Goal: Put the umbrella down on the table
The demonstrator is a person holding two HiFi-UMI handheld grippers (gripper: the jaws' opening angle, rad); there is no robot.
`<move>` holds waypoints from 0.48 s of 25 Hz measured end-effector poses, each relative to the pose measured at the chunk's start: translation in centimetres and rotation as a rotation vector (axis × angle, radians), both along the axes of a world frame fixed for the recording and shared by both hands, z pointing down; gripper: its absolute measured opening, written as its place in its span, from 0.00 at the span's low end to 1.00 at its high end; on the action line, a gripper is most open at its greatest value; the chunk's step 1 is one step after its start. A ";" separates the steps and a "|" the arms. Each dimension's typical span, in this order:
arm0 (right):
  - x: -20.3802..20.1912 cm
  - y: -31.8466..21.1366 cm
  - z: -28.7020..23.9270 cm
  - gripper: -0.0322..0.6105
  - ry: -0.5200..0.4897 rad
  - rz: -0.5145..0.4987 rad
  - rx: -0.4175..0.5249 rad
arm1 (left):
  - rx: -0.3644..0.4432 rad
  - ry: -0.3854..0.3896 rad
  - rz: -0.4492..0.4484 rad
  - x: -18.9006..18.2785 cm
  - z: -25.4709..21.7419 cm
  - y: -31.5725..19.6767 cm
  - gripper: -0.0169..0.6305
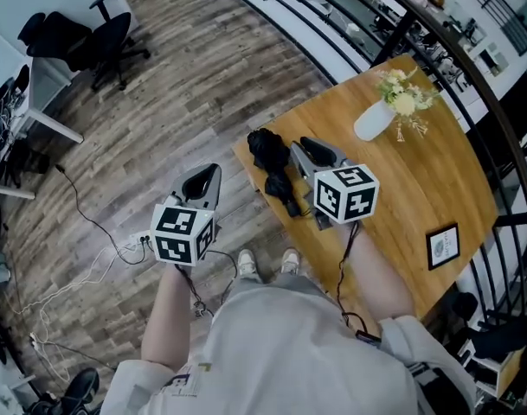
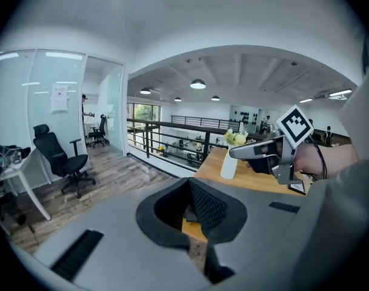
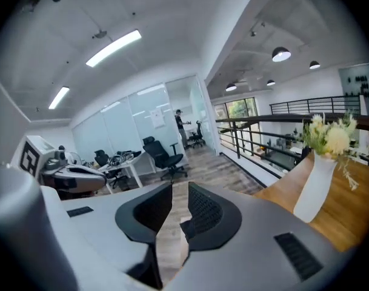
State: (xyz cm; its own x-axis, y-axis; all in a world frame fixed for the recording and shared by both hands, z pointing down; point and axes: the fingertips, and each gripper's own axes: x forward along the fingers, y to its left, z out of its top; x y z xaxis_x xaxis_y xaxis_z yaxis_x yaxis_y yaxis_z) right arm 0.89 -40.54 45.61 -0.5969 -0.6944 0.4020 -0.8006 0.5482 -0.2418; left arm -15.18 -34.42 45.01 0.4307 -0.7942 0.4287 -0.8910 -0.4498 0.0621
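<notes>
Right gripper [image 3: 172, 206] stands slightly open and empty; left gripper [image 2: 187, 190] has its jaws meeting at the tips, also empty. We judge the placing done, so we hold both clear and check for overhang. Umbrella [image 1: 272, 167], black, folded and loosely bunched, lies at the table's [image 1: 419, 188] left corner, along the near edge

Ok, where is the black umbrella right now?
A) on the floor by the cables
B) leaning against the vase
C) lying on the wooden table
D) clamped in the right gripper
C: the head view shows the umbrella lying on the table near its corner, and nothing sits between the jaws of the left gripper or the right gripper.
</notes>
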 end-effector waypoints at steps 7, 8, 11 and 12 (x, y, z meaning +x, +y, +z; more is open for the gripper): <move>-0.1 4.3 -11.8 0.17 -0.091 -0.036 0.217 | 0.139 0.072 0.022 0.0 -8.3 1.8 0.05; -0.1 4.9 -13.0 0.16 -0.093 -0.043 0.249 | 0.163 0.084 0.028 0.0 -9.5 2.2 0.05; -0.1 6.8 -15.7 0.14 -0.083 -0.063 0.332 | 0.236 0.090 0.040 0.0 -12.7 3.2 0.05; -0.1 7.4 -16.4 0.14 -0.083 -0.067 0.353 | 0.257 0.093 0.041 -0.1 -13.6 3.6 0.05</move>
